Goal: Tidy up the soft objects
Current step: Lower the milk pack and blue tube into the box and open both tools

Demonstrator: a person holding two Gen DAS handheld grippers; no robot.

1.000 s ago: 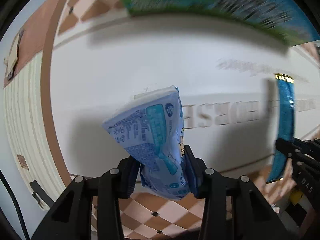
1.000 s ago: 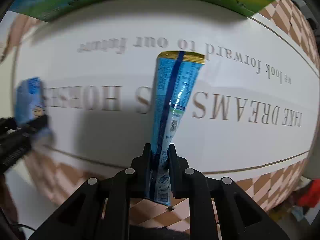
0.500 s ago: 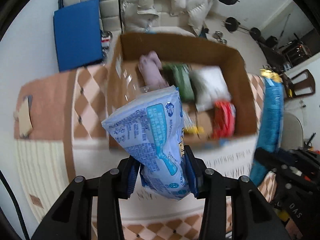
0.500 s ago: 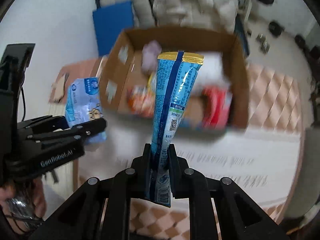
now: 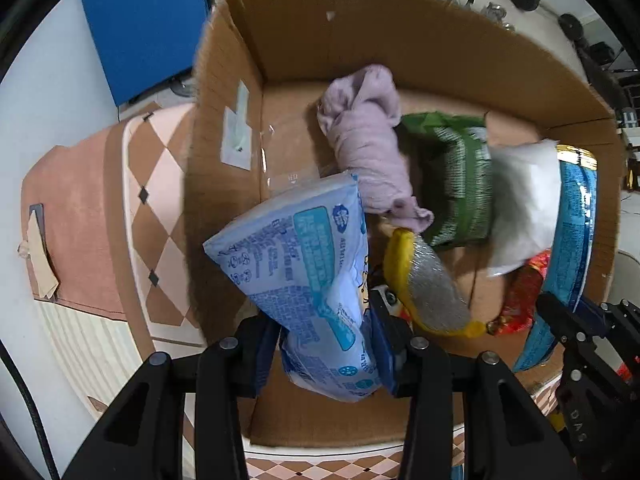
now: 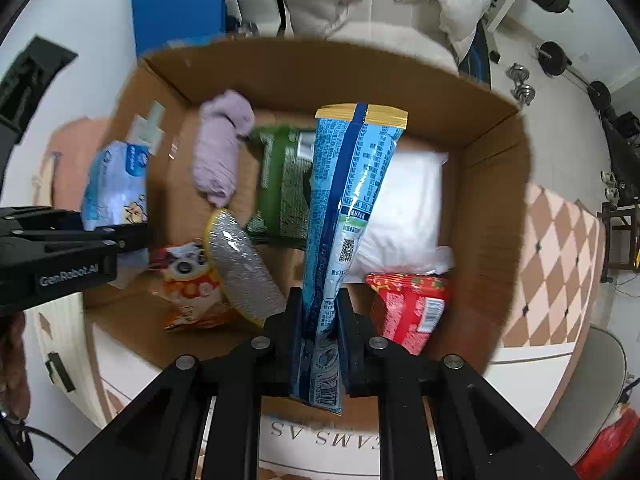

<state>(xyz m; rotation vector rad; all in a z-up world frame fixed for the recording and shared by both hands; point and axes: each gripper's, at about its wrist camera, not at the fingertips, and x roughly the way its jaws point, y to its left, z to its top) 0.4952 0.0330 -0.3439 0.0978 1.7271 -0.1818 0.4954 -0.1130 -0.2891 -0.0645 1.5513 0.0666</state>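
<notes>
gripping a pale blue printed plastic pack of tissues (image 5: 308, 276), the left gripper (image 5: 326, 344) has its two black fingers pressed in on the pack's lower end, so the pack stands up and leans left above the left side of the open brown cardboard box (image 5: 400, 36). in the right wrist view the same pack (image 6: 114, 180) shows at the left edge, just outside the box's left wall (image 6: 160, 92), with the left gripper (image 6: 120, 236) below it.

inside the box, from left to right, lie a rolled lilac cloth (image 5: 370, 140), a yellow-rimmed silver foil packet (image 5: 430, 284) tilted against an orange snack bag with a cartoon face (image 6: 192, 284), a green printed bag (image 5: 460, 176), a white soft pouch (image 5: 524, 204) and a red snack packet (image 6: 412, 308) in the near right corner. the cloth touches the green bag at its upper end; the white pouch lies just beside the green bag and overlaps it in the left view.

further right, the right gripper (image 6: 318, 312) is clamped tight on the bottom of a long light blue foil bag with a gold top seal (image 6: 352, 200), which stands nearly upright over the middle of the box. the left view catches that bag (image 5: 572, 232) at the box's right side, with the right gripper (image 5: 560, 316) below.

the box sits on a white tabletop with brown lettering (image 6: 320, 440).
</notes>
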